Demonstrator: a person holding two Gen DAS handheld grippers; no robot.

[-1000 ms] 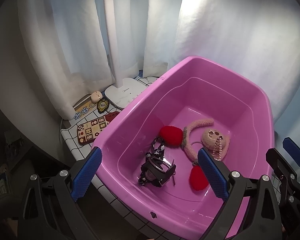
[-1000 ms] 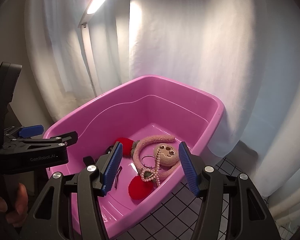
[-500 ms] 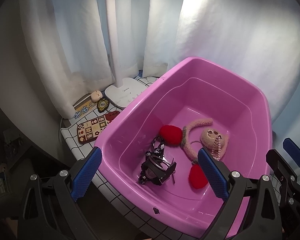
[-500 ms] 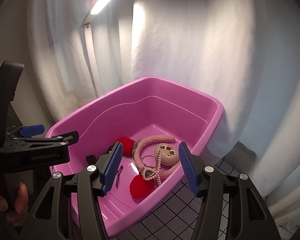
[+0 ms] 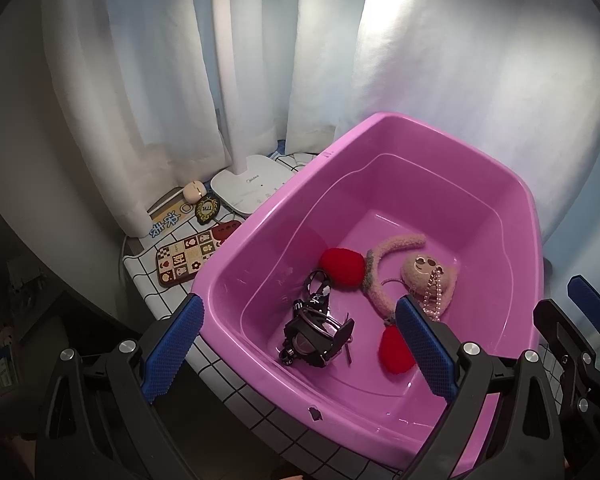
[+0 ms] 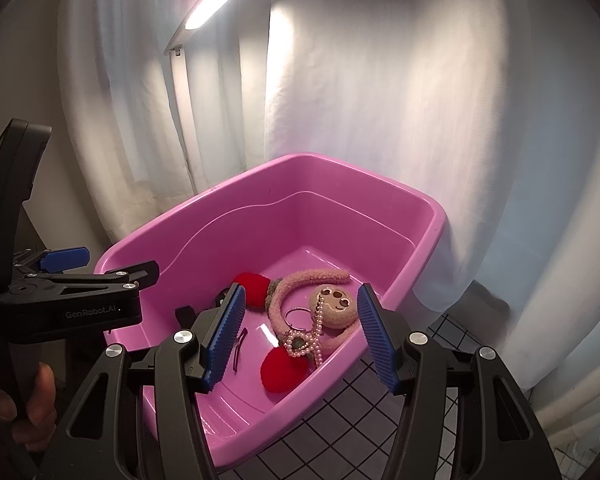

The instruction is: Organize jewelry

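A pink plastic tub [image 5: 380, 128] stands on the tiled table top. In it lie a fuzzy pink headband [image 5: 380, 256] with red pompoms [image 5: 342, 266], a plush face charm [image 5: 420, 272], a pearl chain [image 5: 432, 298] and a black lanyard with a clip [image 5: 316, 336]. The right wrist view also shows a heart pendant [image 6: 298, 342], a key ring [image 6: 296, 316] and a dark hairpin [image 6: 240, 344]. My left gripper [image 5: 298, 308] hovers open over the tub's near left corner. Above the tub's near right side my right gripper [image 6: 301, 290] is open too. Neither holds anything.
A white desk lamp's base [image 5: 252, 188] stands left of the tub. Beside it lie a checked phone case [image 5: 188, 260], a dark badge [image 5: 206, 210] and a small cream item [image 5: 194, 191]. White curtains [image 6: 380, 120] hang close behind. A person's hand [image 6: 4, 404] grips the left tool.
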